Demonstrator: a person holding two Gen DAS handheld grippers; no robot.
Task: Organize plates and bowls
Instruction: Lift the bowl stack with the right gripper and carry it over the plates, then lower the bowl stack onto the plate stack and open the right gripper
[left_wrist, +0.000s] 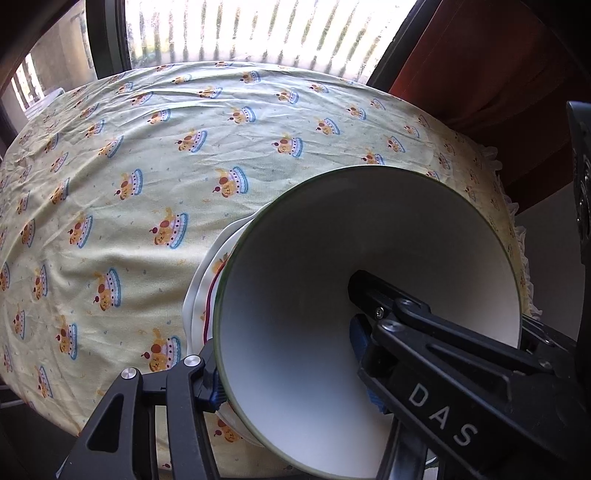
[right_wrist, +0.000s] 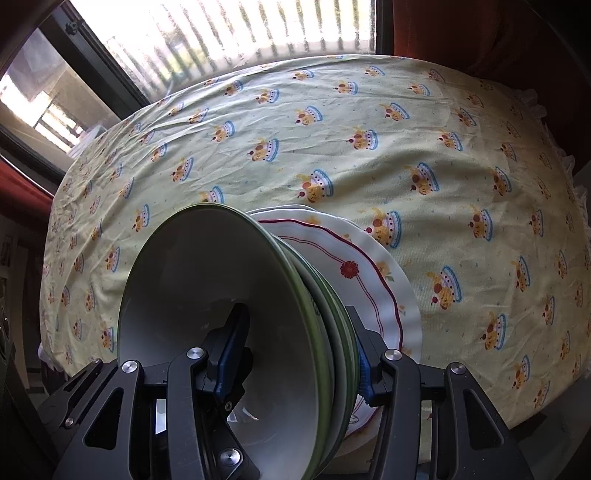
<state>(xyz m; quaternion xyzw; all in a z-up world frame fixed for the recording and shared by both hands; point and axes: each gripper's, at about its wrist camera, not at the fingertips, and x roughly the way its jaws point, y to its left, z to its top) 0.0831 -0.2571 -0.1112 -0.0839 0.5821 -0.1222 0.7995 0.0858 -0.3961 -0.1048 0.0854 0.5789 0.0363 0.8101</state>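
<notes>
A stack of white green-rimmed bowls (right_wrist: 221, 295) sits on a white plate with a red line and flower (right_wrist: 373, 273), at the near edge of the table. In the left wrist view the top bowl (left_wrist: 332, 277) fills the lower right, with the plate's rim (left_wrist: 199, 295) under it. My left gripper (left_wrist: 288, 354) is shut on the bowl stack's rim, one finger inside the bowl, one outside. My right gripper (right_wrist: 291, 354) is shut on the opposite rim, one finger inside the top bowl, the other outside against the lower bowls.
The table wears a pale yellow cloth (left_wrist: 147, 166) printed with cartoon cakes; it also shows in the right wrist view (right_wrist: 461, 166). A bright window with bars (left_wrist: 240, 33) stands behind it. A red curtain (left_wrist: 480, 55) hangs at the right.
</notes>
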